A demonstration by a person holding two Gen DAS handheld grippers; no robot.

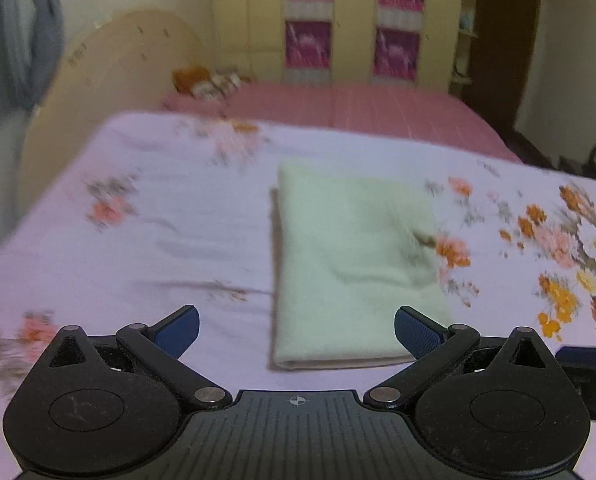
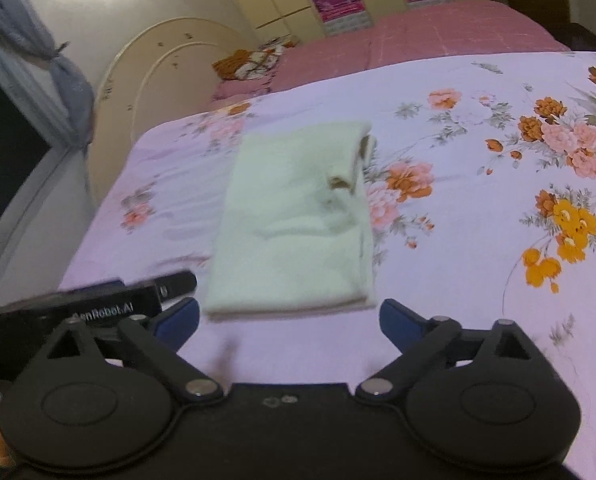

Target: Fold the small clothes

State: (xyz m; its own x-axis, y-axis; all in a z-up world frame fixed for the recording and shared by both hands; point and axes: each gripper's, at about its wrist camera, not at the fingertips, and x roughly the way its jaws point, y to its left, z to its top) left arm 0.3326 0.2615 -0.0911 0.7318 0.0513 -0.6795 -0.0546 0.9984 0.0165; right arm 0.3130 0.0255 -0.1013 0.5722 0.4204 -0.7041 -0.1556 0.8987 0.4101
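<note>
"enRobot.AI" reads on the left claw (image 2: 98,308). The pale green cloth (image 1: 349,264) lies folded on the floral bed sheet (image 1: 158,220). Both claws gape empty, including the right claw (image 2: 290,320).

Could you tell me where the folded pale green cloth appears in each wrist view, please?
Left wrist: the folded cloth lies centre, slightly right, on the floral sheet.
Right wrist: the cloth lies centre, slightly left.
Shared landmark: the arched cream headboard, upper left in both.
</note>
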